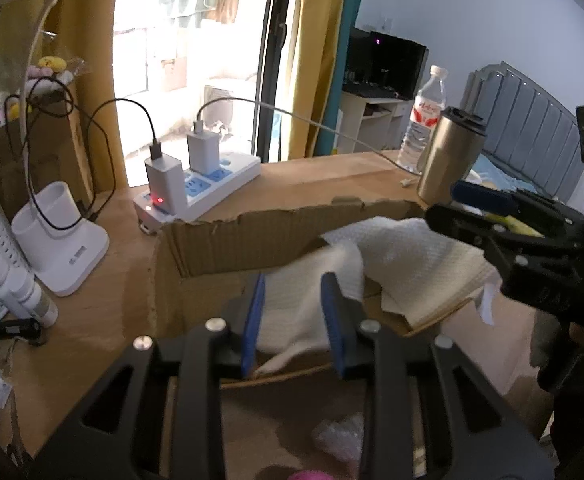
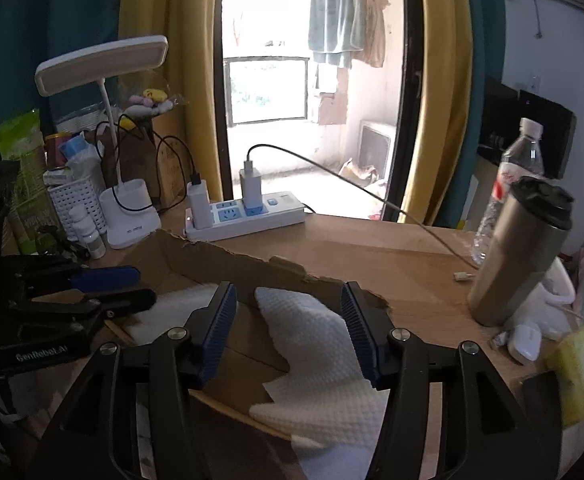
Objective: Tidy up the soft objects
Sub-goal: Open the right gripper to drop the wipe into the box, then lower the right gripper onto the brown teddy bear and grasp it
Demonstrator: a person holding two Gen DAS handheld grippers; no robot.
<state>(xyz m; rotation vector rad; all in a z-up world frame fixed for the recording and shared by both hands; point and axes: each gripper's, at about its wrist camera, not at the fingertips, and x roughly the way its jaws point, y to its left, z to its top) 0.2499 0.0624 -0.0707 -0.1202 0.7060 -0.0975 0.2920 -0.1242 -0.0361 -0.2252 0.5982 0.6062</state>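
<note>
A white waffle-textured cloth (image 1: 403, 256) lies draped over the torn edge of an open cardboard box (image 1: 220, 236) on the wooden desk. My left gripper (image 1: 293, 280) is open, its blue pads on either side of the cloth's hanging end, not pressing it. My right gripper (image 2: 288, 292) is open above the same cloth (image 2: 315, 344), with a wide gap between the pads. The right gripper also shows in the left wrist view (image 1: 487, 208), and the left gripper in the right wrist view (image 2: 132, 288). A crumpled clear wrapper (image 1: 339, 436) lies inside the box.
A white power strip (image 1: 200, 188) with chargers and cables sits behind the box. A steel tumbler (image 2: 519, 256) and a water bottle (image 2: 515, 172) stand at the right. A lamp base (image 1: 60, 236), white basket (image 2: 76, 204) and small bottles crowd the left. A yellow item (image 2: 575, 368) lies far right.
</note>
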